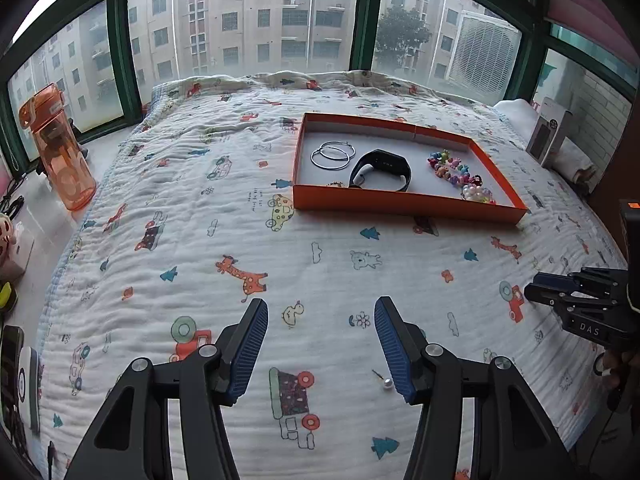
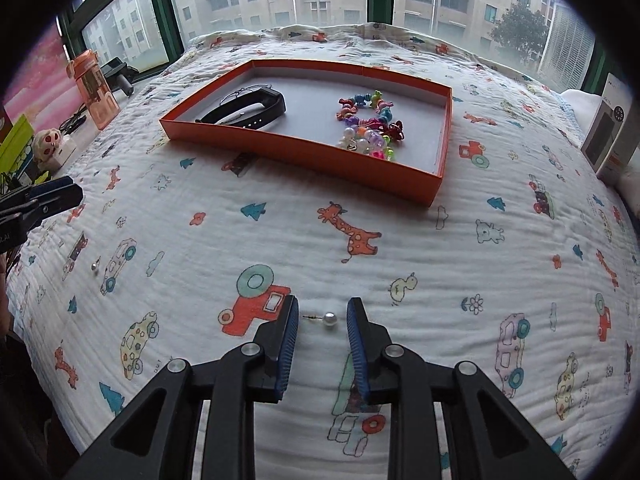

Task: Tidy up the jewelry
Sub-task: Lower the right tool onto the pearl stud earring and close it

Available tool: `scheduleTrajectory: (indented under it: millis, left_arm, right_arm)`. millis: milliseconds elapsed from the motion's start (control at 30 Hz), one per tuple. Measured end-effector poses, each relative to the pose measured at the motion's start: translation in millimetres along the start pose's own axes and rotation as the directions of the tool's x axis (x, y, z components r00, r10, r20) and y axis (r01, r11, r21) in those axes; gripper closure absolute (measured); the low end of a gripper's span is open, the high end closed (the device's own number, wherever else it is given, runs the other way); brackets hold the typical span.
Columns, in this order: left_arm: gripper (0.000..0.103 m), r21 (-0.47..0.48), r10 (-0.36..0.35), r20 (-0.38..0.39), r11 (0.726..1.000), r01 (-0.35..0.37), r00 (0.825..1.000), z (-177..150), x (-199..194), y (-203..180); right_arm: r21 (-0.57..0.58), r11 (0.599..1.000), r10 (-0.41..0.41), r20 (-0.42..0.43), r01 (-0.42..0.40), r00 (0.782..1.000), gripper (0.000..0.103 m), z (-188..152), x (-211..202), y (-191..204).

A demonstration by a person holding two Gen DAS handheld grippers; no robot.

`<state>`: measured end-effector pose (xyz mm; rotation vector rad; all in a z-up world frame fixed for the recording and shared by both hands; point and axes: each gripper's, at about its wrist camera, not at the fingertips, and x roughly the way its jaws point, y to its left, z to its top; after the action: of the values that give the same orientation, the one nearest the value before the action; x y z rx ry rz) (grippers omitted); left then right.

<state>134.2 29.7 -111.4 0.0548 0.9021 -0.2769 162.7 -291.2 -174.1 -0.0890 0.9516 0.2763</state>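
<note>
An orange tray (image 1: pixel 400 202) (image 2: pixel 304 151) lies on the quilt and holds two silver hoop earrings (image 1: pixel 332 155), a black wristband (image 1: pixel 380 170) (image 2: pixel 248 112) and colourful bead bracelets (image 1: pixel 460 176) (image 2: pixel 372 124). One pearl stud earring (image 1: pixel 386 385) (image 2: pixel 95 267) lies on the quilt just inside my left gripper's right finger. A second pearl stud (image 2: pixel 329 319) lies between the fingers of my right gripper. My left gripper (image 1: pixel 322 312) is open and empty. My right gripper (image 2: pixel 323 312) (image 1: pixel 532 290) is open around the second stud, not touching it.
An orange water bottle (image 1: pixel 60 148) (image 2: pixel 94 88) stands on the sill at the left. A small box (image 1: pixel 550 136) (image 2: pixel 610 136) stands at the right edge of the quilt. Small items clutter the left sill. Windows run along the back.
</note>
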Motion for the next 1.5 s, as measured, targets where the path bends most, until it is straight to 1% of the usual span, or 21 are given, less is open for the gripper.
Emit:
scheduleTrajectory:
  millis: [167,333,400,467,700,800,867,933,1000,1067,1100,1167,1267,1333,1367,1500]
  left_arm:
    - [0.043,-0.017,-0.02,-0.025,1.0,0.019,1.0,-20,-2,5]
    - [0.043,-0.005,-0.04,-0.04,0.999,0.04,0.998,-32,-2,2]
    - [0.043,0.0,-0.059,-0.039,0.998,0.059,0.997,-36,-2,-1]
    - [0.043,0.003,-0.074,-0.045,0.997,0.075,0.996,-40,-2,-3]
    - [0.044,0.068,-0.113,-0.064,0.991,0.117,0.992,-50,0,-19]
    - [0.049,0.096,-0.125,-0.068,0.987,0.131,0.99,-49,3,-24]
    - [0.057,0.131,-0.153,-0.069,0.978,0.161,0.986,-47,6,-27]
    - [0.058,0.167,-0.173,-0.08,0.969,0.184,0.982,-43,10,-27]
    - [0.058,0.202,-0.207,-0.095,0.954,0.222,0.974,-39,13,-24]
    - [0.058,0.25,-0.24,-0.115,0.932,0.262,0.964,-34,17,-21]
    - [0.058,0.277,-0.249,-0.127,0.921,0.275,0.96,-33,19,-20]
    - [0.058,0.326,-0.278,-0.164,0.89,0.318,0.946,-31,23,-19]
    - [0.058,0.389,-0.294,-0.203,0.851,0.352,0.934,-29,30,-19]
    - [0.059,0.416,-0.313,-0.214,0.828,0.377,0.925,-28,32,-19]
    - [0.061,0.429,-0.323,-0.221,0.815,0.39,0.92,-27,33,-19]
    - [0.067,0.488,-0.338,-0.239,0.769,0.413,0.91,-26,34,-23]
  right_arm:
    - [-0.028,0.999,-0.032,0.001,0.032,0.999,0.075,-2,0,7]
    - [-0.053,0.996,-0.068,0.007,0.069,0.998,0.076,-2,1,12]
    - [-0.057,0.996,-0.074,0.01,0.074,0.997,0.077,-2,1,13]
    - [-0.056,0.996,-0.075,0.013,0.076,0.997,0.082,-2,1,13]
    - [-0.048,0.996,-0.073,0.02,0.074,0.997,0.082,-3,0,12]
    - [-0.043,0.997,-0.07,0.018,0.07,0.997,0.082,-3,0,12]
    - [-0.037,0.997,-0.062,0.015,0.062,0.998,0.082,-2,0,11]
    - [-0.027,0.998,-0.051,0.012,0.051,0.999,0.082,-2,0,9]
    - [-0.019,0.999,-0.041,0.009,0.041,0.999,0.082,-1,0,7]
    - [-0.013,0.999,-0.034,0.006,0.035,0.999,0.082,-1,0,6]
    - [-0.013,0.999,-0.033,0.005,0.033,0.999,0.082,-1,0,6]
    - [-0.01,0.999,-0.031,0.004,0.031,1.0,0.082,-1,0,6]
    - [-0.003,1.0,-0.026,0.002,0.026,1.0,0.082,0,1,5]
    - [0.003,1.0,-0.022,0.0,0.022,1.0,0.082,0,1,5]
    - [0.005,1.0,-0.021,-0.002,0.021,1.0,0.082,1,1,4]
    - [0.009,1.0,-0.022,-0.01,0.022,1.0,0.082,3,2,4]
